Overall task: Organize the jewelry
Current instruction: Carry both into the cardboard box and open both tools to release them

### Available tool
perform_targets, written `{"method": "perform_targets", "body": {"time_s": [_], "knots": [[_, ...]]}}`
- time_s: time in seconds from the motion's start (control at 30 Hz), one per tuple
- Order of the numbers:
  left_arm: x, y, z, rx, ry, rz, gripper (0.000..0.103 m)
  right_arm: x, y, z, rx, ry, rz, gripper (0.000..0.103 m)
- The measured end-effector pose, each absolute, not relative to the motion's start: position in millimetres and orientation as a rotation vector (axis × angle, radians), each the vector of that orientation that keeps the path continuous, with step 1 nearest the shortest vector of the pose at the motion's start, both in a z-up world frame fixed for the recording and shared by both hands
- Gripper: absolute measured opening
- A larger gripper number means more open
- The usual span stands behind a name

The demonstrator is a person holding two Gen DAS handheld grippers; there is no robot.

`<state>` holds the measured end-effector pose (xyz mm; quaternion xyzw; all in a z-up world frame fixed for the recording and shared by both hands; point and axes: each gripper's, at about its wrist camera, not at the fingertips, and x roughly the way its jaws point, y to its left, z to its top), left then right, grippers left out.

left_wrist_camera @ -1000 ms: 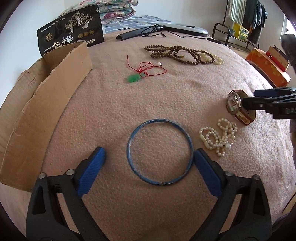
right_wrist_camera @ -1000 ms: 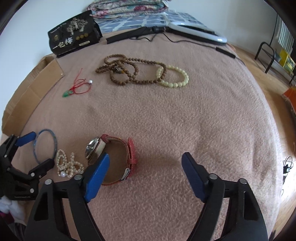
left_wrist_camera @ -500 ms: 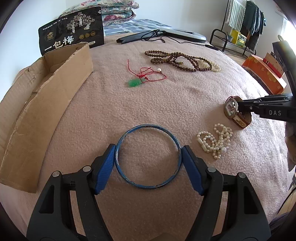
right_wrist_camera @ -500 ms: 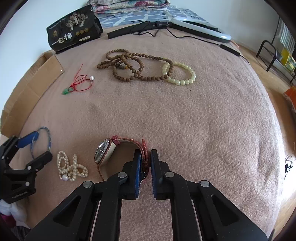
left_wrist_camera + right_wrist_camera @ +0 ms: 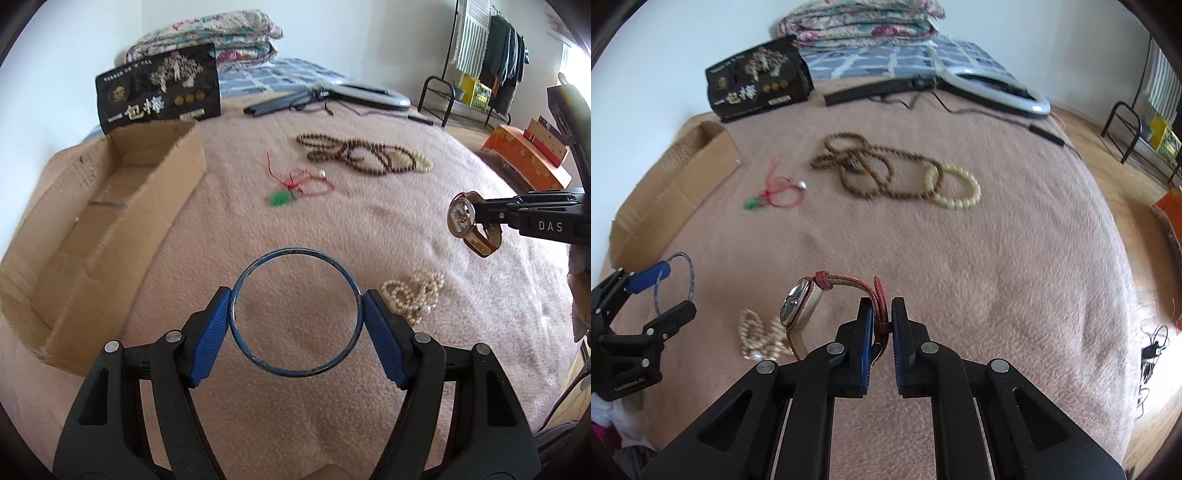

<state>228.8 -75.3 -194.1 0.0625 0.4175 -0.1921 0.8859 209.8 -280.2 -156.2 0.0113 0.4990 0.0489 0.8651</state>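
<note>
Left wrist view: the left gripper clamps the blue bangle across its width, ring flat and facing up. Right of the bangle, the right gripper pinches the watch strap, dial facing left, above the pearl strand.

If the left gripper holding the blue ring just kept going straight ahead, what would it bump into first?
Probably the red string pendant with its green charm. The left gripper, gripping the blue bangle, points up the pink blanket, and bare blanket lies before that. Depth is hard to judge; lifted, it may pass over.
</note>
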Motion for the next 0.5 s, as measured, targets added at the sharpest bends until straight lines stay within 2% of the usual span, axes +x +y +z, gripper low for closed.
{"method": "perform_targets", "body": {"time_s": [0.5], "knots": [[230.9,-5.5,-144.5,0.090,0.775,-0.281,0.073,243.1,-209.3,-106.9,-0.047,0.941,0.229,0.008]]}}
